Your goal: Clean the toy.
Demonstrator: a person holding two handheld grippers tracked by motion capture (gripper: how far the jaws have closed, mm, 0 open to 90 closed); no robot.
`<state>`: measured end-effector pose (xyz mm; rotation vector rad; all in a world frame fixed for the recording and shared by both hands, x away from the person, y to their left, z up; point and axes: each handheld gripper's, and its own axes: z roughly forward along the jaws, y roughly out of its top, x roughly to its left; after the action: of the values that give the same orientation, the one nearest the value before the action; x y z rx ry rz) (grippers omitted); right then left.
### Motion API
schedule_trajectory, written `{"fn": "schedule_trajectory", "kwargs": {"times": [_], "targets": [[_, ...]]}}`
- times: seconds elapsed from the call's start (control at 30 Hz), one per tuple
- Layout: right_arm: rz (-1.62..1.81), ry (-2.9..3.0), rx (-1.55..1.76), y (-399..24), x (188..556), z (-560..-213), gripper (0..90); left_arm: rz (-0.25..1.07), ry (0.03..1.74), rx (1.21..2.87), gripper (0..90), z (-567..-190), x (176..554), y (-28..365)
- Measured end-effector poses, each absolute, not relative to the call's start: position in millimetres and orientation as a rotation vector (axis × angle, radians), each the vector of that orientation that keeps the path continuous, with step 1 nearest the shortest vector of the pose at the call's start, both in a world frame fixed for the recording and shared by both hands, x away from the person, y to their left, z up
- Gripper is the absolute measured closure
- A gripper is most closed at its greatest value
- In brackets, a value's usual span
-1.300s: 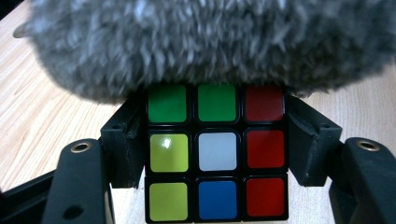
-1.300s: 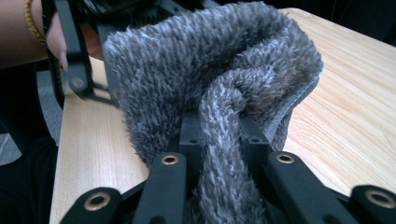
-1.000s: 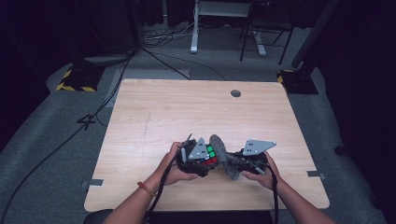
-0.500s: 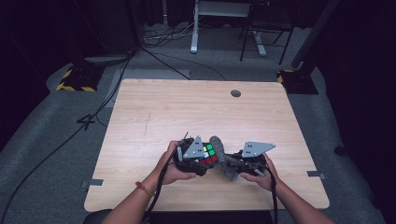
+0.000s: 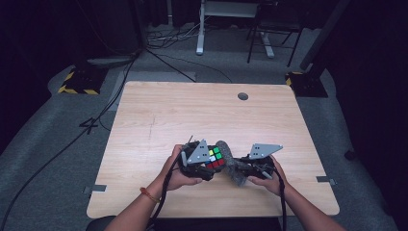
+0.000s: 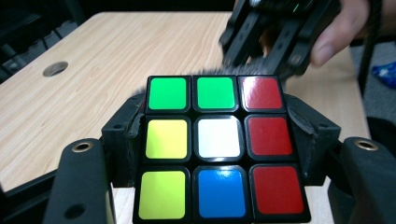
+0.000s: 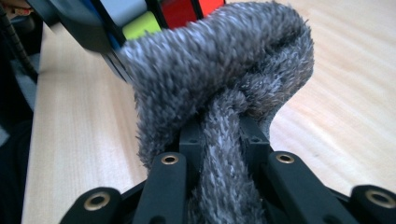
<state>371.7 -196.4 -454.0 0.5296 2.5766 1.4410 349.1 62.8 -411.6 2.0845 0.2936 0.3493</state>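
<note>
Pinching the rigid, slick puzzle cube (image 6: 218,147) by its flanks, left tool (image 5: 198,164); right tool (image 7: 219,154) clamps soft, floppy grey cloth (image 7: 224,79).

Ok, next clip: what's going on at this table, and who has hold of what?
A person at a wooden table works with a gripper in each hand. The left gripper is shut on a colour puzzle cube, held near the table's front edge. The right gripper is shut on a bunched grey fuzzy cloth, which presses against the cube's side. It looks like the cube is being wiped.
</note>
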Motion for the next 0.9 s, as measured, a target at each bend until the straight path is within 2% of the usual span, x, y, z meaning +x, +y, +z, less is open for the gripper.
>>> {"fn": "schedule_trajectory", "kwargs": {"times": [0.43, 0.9], "targets": [[1.58, 2.583, 0.486, -194.3, 366.6, -454.3, 76.2, 0.265, 0.287, 2.034, 32.9, -414.8, 351.3, 66.0], [1.599, 2.537, 0.485, -200.6, 363.8, -448.4, 76.3, 0.267, 0.263, 2.076, 32.9, -413.8, 351.0, 69.0]]}}
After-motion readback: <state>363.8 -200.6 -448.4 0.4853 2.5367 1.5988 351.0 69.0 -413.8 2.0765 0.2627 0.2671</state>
